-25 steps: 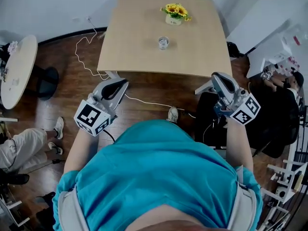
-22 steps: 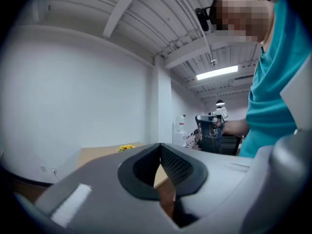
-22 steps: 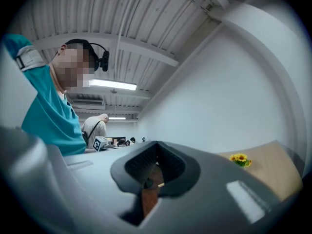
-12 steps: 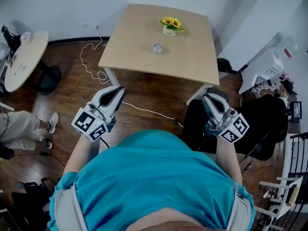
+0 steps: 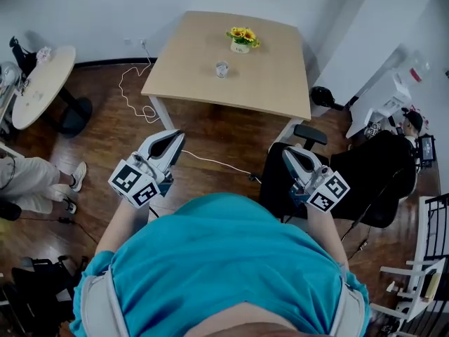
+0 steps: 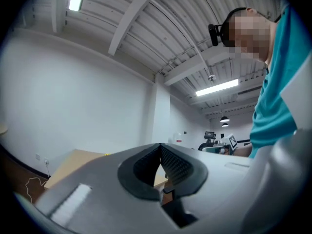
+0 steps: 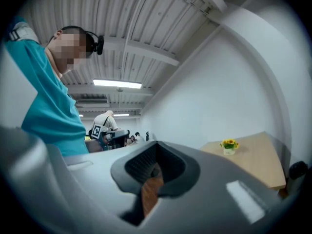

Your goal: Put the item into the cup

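Pre-approach, well back from table (image 5: 266, 83): L gripper (image 5: 172, 137) & R gripper (image 5: 289, 154) both pressed together, empty. Next: close in on cup (image 5: 222, 69), find item.

Left gripper (image 5: 174, 135): held short of the table's (image 5: 266, 76) near-left corner, nose toward it, jaws closed tip to tip, nothing between them. Right gripper (image 5: 287, 154): held short of the table's near-right corner, angled toward the table, jaws likewise together and empty. Both forearms extend forward from the torso. The 2 grippers are well apart.
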`<state>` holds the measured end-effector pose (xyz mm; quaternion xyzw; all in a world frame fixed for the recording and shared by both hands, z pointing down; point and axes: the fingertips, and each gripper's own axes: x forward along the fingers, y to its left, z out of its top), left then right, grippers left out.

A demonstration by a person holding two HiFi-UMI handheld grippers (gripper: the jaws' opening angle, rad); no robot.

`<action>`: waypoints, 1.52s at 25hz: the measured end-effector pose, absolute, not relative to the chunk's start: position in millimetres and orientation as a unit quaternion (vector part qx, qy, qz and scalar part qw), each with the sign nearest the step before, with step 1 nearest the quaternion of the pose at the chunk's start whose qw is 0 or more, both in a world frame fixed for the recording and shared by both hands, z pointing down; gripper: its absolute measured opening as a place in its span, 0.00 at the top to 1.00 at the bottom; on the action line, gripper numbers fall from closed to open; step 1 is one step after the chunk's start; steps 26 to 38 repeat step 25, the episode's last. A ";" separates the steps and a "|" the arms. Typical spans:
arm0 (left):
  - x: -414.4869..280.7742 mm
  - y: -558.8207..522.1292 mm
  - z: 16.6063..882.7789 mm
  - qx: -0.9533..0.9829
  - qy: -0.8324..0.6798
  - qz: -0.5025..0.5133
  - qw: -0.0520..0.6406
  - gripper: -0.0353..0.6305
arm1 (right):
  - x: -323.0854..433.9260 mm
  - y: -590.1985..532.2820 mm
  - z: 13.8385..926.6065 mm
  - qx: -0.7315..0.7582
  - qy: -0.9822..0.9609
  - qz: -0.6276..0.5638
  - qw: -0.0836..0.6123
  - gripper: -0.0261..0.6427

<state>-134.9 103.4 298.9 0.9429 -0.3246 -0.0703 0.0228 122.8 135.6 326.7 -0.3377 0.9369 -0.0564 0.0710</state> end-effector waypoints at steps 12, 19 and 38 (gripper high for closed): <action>-150.2 105.3 302.3 0.951 -0.301 -0.064 0.015 0.94 | 98.3 124.3 319.8 -0.355 0.932 -0.054 0.054 0.96; -152.7 102.1 300.4 0.952 -0.298 -0.069 0.016 0.94 | 96.4 122.2 319.1 -0.355 0.932 -0.053 0.047 0.96; -153.1 96.5 302.0 0.952 -0.296 -0.070 0.021 0.94 | 91.1 115.8 316.2 -0.347 0.935 -0.049 0.044 0.96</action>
